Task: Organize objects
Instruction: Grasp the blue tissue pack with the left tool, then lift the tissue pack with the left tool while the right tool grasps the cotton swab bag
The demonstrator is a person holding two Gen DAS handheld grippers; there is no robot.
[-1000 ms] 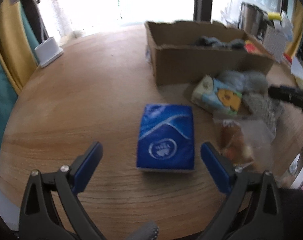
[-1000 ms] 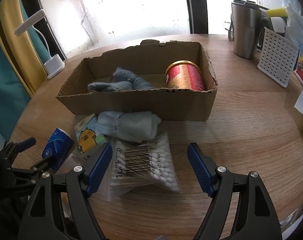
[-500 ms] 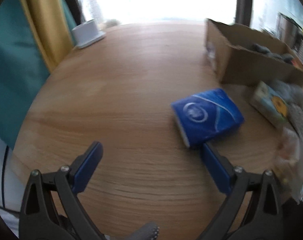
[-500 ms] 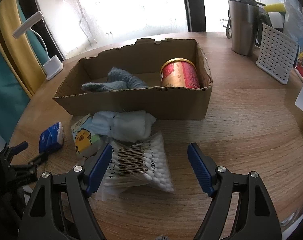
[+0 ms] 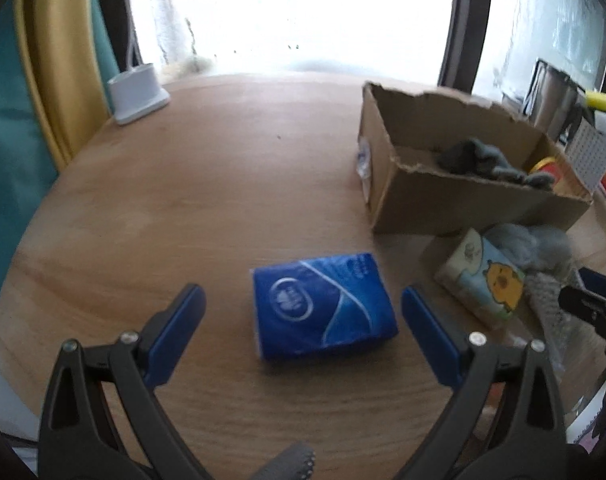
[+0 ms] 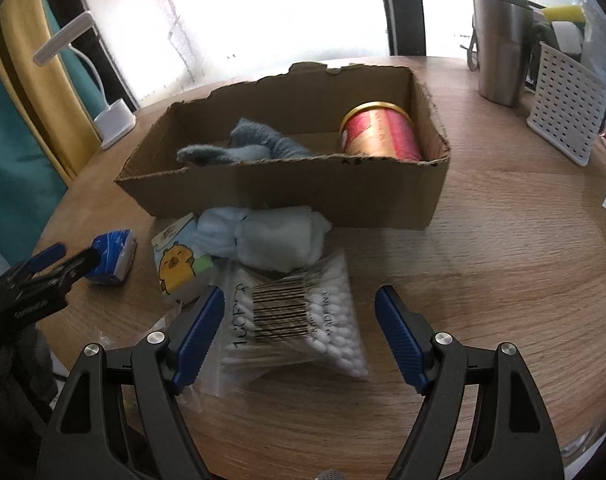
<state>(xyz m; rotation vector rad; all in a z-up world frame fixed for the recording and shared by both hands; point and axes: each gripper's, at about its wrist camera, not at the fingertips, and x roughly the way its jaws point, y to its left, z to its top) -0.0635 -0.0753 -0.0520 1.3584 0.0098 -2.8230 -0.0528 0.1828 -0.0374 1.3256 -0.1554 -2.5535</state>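
One round wooden table (image 6: pixel 503 264) is seen before a bright window, with a yellow curtain (image 5: pixel 51 80) and teal cloth at the left. A cardboard box (image 6: pixel 287 196) holding a grey cloth (image 6: pixel 259 148) and a red can (image 6: pixel 379 132) is set mid-table. The left gripper (image 5: pixel 303 316) is held wide around a blue tissue pack (image 5: pixel 323 312), untouched. The right gripper (image 6: pixel 299 320) is spread wide over a cotton swab bag (image 6: pixel 303 320), its left pad just beside the bag; a pale blue cloth (image 6: pixel 271 240) and a cartoon tissue pack (image 6: pixel 179 264) crowd the box front.

Wooden table (image 6: pixel 503 264) carries cardboard box (image 6: pixel 287 196), tissue pack (image 5: pixel 323 306).
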